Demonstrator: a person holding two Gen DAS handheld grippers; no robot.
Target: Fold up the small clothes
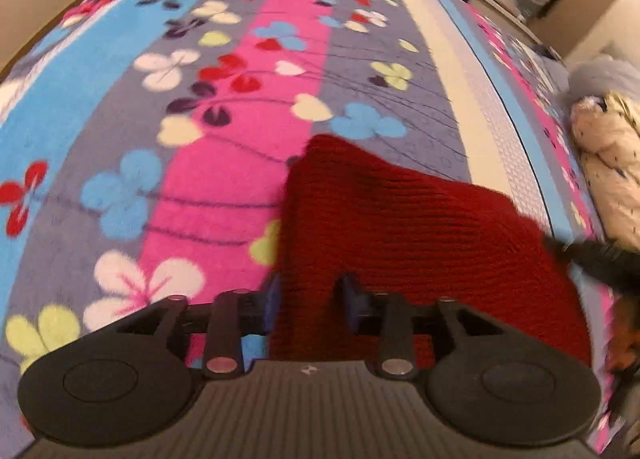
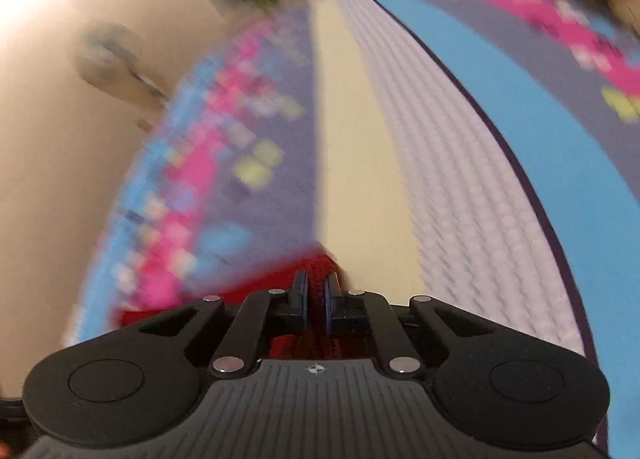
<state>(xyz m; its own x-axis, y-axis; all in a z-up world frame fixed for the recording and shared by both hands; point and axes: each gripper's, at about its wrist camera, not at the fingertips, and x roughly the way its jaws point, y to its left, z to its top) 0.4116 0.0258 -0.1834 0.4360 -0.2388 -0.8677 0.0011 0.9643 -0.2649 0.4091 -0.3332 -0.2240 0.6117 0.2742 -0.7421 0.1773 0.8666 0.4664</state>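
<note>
red knit [image 1: 400,227] lengthwise along blanket [image 1: 120,119] stripes.

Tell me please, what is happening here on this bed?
A person is folding a red knitted garment on a flowered blanket, with a tool in each hand. The left tool has knit fabric between its fingers, which stand a little apart. The right tool is closed on an edge of the same garment; its view is blurred by motion. The fold is not finished. A cream padded jacket lies aside.
</note>
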